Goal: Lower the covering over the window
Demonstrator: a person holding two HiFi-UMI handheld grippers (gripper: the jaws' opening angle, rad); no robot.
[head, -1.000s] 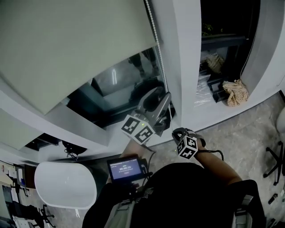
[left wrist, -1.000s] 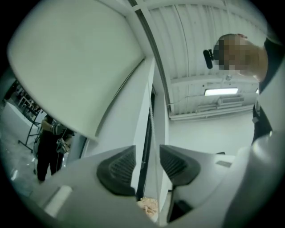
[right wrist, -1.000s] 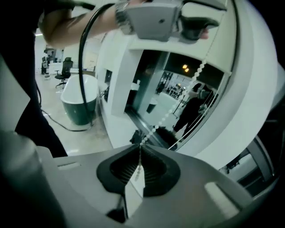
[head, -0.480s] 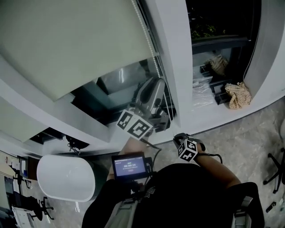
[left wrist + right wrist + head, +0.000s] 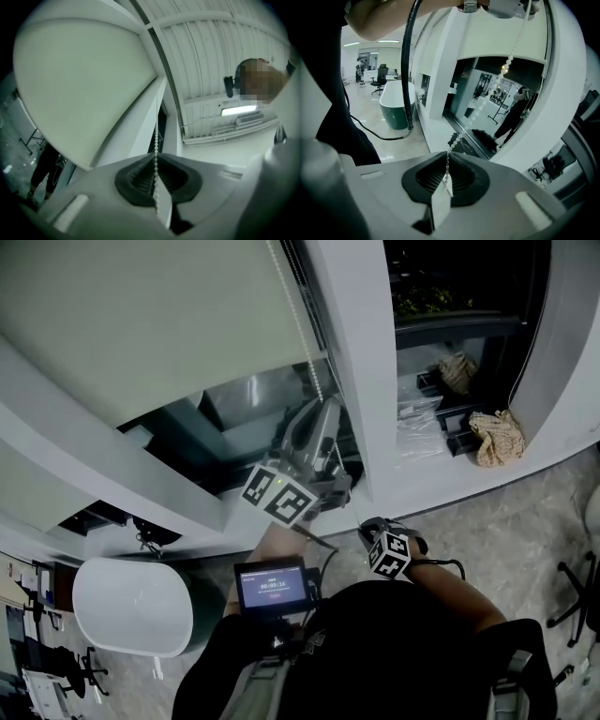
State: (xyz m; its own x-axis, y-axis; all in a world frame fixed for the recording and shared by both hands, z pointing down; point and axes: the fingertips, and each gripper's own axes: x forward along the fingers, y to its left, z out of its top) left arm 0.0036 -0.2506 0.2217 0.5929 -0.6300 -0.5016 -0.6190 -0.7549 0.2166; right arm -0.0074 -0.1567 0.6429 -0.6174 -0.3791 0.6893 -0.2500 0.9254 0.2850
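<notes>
white chain (image 5: 504, 69) pinched in right tool (image 5: 446, 169)

The blind (image 5: 141, 324) is a plain pale cream-green, the bead chain (image 5: 155, 136) is white, and the window frame (image 5: 352, 352) is white-grey. The left hand-held gripper (image 5: 154, 176) and the right hand-held gripper (image 5: 446, 176) are light grey with black ribbed pads (image 5: 179, 180), and each carries a cube (image 5: 278, 495) with black-and-white square markers. The bathtub (image 5: 396, 117) is white inside and dark green outside, the floor (image 5: 525, 512) is beige with speckles, and the cloth (image 5: 492, 435) is tan.
</notes>
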